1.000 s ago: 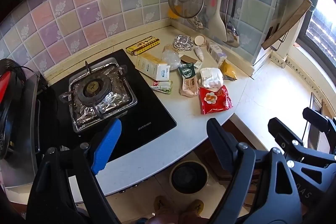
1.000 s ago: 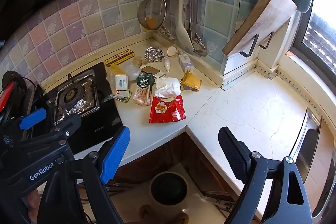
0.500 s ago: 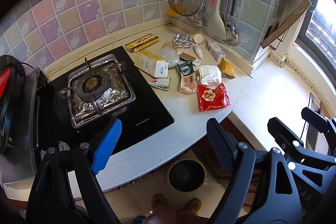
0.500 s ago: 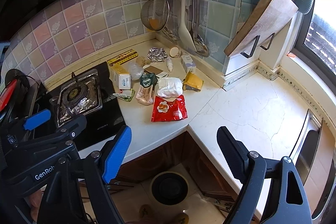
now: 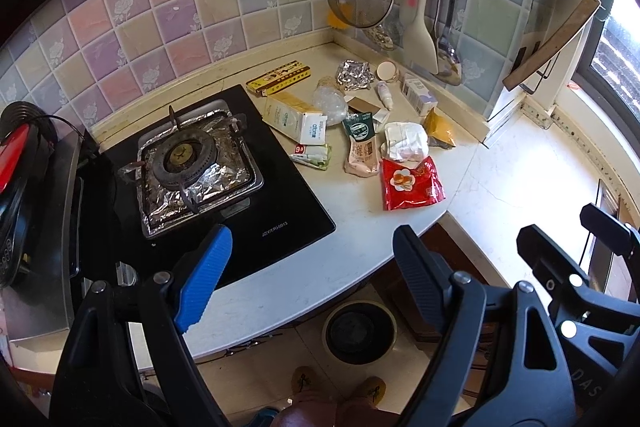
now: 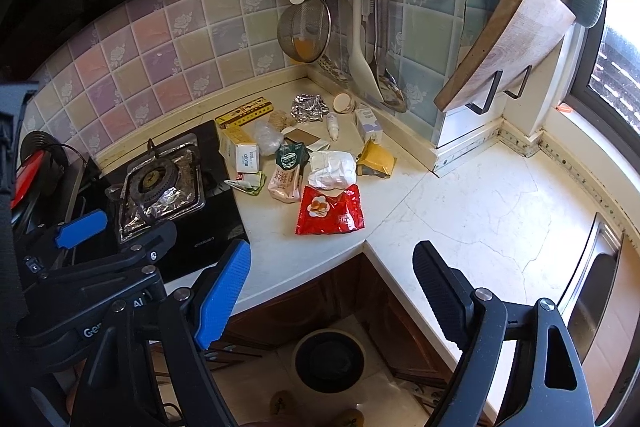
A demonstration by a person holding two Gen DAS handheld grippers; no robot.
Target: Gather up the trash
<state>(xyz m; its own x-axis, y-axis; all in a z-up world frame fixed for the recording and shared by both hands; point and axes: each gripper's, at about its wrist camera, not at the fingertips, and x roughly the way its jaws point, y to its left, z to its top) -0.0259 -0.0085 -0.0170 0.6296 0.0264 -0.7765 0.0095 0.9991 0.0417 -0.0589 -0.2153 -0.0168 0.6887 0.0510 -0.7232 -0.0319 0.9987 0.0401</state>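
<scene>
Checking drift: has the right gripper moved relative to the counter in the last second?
Yes. The right gripper has eased forward and up: in its view the red snack bag sits lower than before. Both grippers are open, empty.

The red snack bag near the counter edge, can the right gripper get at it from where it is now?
Probably yes. The red snack bag lies flat at the front of the pile, nothing on it, and the right gripper hangs open with bare counter between.

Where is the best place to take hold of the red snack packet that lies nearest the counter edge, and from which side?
The flat red plastic snack packet lies flat on the white counter, apart from the white crumpled wrapper behind it. Probably grip its near crimped edge, coming from the open counter-edge side, tilted low. Both the right hand-held gripper and the left hand-held gripper are open and empty.
</scene>
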